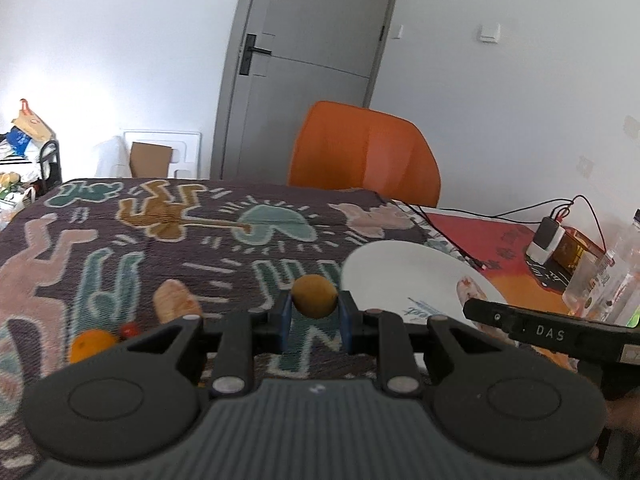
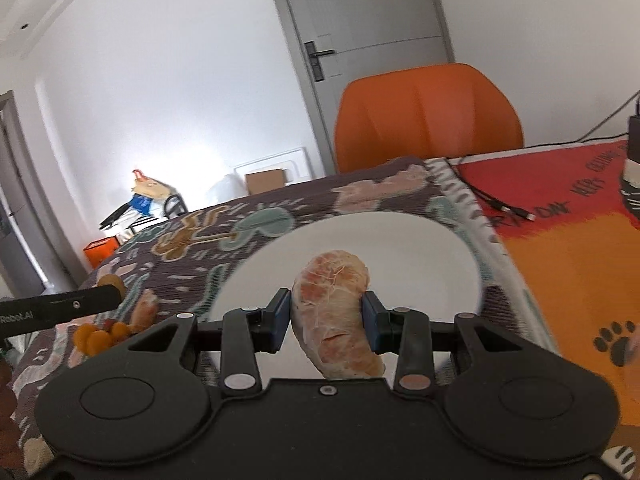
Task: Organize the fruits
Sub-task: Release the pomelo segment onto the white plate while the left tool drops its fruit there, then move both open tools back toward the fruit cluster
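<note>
My left gripper (image 1: pixel 314 316) is shut on a small brown-yellow round fruit (image 1: pixel 314 296), held above the patterned tablecloth just left of the white plate (image 1: pixel 400 276). My right gripper (image 2: pixel 326 316) is shut on a peeled pink pomelo segment (image 2: pixel 334 312), held over the white plate (image 2: pixel 420 256). A second pomelo segment (image 1: pixel 176 300), an orange (image 1: pixel 90 344) and a small red fruit (image 1: pixel 129 330) lie on the cloth at the left. In the right wrist view they show as the segment (image 2: pixel 145 309) and orange fruits (image 2: pixel 98 338).
An orange chair (image 1: pixel 364 156) stands behind the table. A black cable (image 1: pixel 440 224), a charger box (image 1: pixel 546 244) and clear bottles (image 1: pixel 608 276) are at the right on an orange mat (image 2: pixel 568 240). The table's far edge is near the door (image 1: pixel 304 68).
</note>
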Action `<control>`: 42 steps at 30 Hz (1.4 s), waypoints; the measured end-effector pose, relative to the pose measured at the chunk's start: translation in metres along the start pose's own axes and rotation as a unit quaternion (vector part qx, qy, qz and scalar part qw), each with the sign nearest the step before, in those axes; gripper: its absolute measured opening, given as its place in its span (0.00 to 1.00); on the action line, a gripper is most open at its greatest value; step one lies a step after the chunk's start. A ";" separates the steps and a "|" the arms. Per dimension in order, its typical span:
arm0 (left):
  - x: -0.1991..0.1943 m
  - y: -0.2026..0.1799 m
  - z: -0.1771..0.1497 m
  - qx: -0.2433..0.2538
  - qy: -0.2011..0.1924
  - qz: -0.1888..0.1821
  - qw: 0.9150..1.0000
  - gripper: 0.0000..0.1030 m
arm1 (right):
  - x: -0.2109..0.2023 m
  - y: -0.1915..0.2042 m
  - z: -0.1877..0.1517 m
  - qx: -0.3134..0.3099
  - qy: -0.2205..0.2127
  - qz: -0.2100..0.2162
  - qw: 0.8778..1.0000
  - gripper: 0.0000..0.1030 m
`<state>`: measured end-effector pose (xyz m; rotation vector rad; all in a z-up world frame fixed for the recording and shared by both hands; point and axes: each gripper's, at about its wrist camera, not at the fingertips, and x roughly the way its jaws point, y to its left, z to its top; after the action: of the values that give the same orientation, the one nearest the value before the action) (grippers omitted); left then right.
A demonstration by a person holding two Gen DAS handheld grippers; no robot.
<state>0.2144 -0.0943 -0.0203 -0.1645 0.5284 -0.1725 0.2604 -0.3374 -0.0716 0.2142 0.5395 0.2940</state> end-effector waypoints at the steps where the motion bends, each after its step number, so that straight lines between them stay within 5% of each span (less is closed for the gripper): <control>1: 0.003 -0.003 0.001 0.002 0.001 -0.002 1.000 0.22 | 0.000 -0.003 0.000 0.001 -0.002 -0.005 1.000 0.35; 11: 0.028 -0.035 0.004 0.021 0.013 -0.016 1.000 0.22 | 0.004 -0.023 0.004 0.010 -0.013 -0.033 0.999 0.36; 15: 0.036 -0.045 0.003 0.029 0.017 -0.021 0.999 0.22 | -0.002 -0.023 0.006 0.002 -0.027 -0.046 0.999 0.50; 28: 0.039 -0.055 0.003 0.036 0.024 -0.020 0.999 0.28 | -0.037 -0.015 -0.010 0.028 -0.036 -0.004 0.999 0.52; 38: 0.002 -0.024 0.001 0.031 0.001 0.013 0.999 0.64 | -0.037 0.002 -0.020 0.035 -0.030 0.008 0.999 0.63; 42: -0.015 -0.009 -0.001 0.024 -0.011 0.028 0.999 0.84 | -0.037 0.011 -0.022 0.035 -0.029 0.008 0.999 0.79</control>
<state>0.2004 -0.1003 -0.0123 -0.1046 0.5059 -0.1287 0.2165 -0.3367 -0.0696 0.2939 0.4902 0.2847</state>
